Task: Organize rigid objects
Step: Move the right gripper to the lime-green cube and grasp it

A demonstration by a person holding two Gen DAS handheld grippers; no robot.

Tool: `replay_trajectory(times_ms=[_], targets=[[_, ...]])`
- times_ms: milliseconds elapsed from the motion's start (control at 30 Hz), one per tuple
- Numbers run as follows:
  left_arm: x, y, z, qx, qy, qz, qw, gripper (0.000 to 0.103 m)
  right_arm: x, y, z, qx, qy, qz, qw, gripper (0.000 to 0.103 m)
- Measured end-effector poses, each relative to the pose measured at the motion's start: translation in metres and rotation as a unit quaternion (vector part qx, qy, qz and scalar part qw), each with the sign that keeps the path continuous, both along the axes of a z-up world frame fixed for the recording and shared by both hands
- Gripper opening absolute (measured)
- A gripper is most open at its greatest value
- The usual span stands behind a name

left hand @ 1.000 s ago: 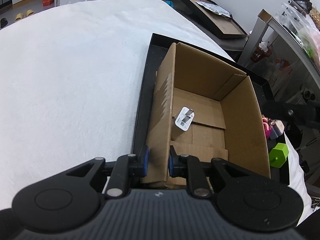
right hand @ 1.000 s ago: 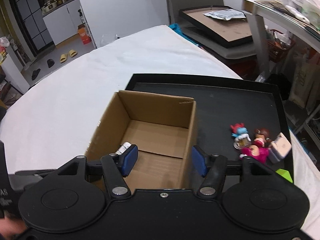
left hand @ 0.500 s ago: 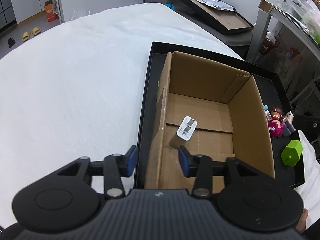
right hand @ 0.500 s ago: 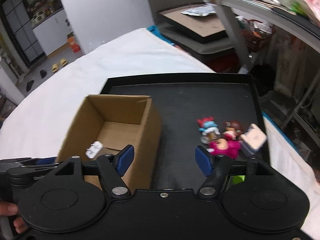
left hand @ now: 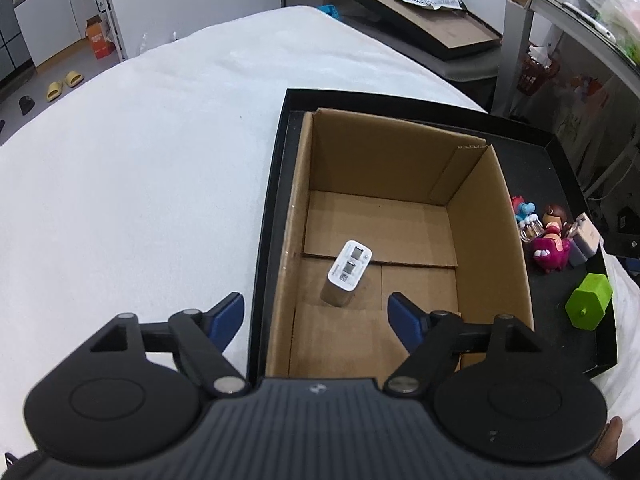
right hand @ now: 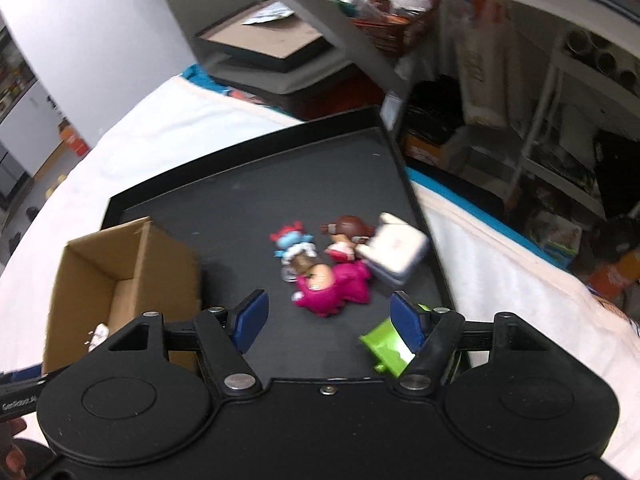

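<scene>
While the left tongs (left hand: pixel 316 314) hang wide open with nothing in them, the near wall of the box (left hand: pixel 490 236) sits between the two blue tips. A white charger (left hand: pixel 349 266) stands inside the box, just ahead of the tongs. The right tongs (right hand: pixel 326 320) are wide open and empty too. A pink toy (right hand: pixel 332 286) lies just ahead of them on the black tray (right hand: pixel 248 196), and a green block (right hand: pixel 386 344) sits by the right tip. More toys (right hand: pixel 296 242) lie a bit farther ahead.
</scene>
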State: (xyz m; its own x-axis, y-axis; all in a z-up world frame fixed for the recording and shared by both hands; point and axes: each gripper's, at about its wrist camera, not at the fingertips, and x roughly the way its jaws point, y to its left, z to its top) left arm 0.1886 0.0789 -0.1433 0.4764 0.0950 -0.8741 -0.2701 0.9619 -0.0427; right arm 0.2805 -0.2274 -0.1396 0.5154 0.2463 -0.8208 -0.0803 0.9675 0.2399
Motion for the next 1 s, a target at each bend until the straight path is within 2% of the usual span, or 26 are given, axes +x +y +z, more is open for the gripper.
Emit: replay_trajectory(times_ms=[367,533,800,867,1000], targets=[[0.009,-0.012,0.001,0.024,0.013,0.005,0.9996,0.078,0.001,-0.046,-0.031,0.074,0.057,-0.092,0.991,0.067],[0.012,-0.015,0.002,0.030,0.014,0.010,0.9994,0.079,0.002,-0.055,-0.047,0.103,0.090,-0.109,0.985,0.062],[0.016,-0.017,0.003,0.039,0.021,0.015,0.9989,0.079,0.016,-0.053,-0.069,0.107,0.126,-0.127,0.978,0.056],[0.016,-0.017,0.004,0.039,0.021,0.016,0.9989,0.079,0.021,-0.050,-0.073,0.102,0.129,-0.127,0.978,0.047],[0.016,-0.019,0.005,0.038,0.021,0.013,0.9990,0.079,0.021,-0.045,-0.070,0.090,0.112,-0.120,0.982,0.046]])
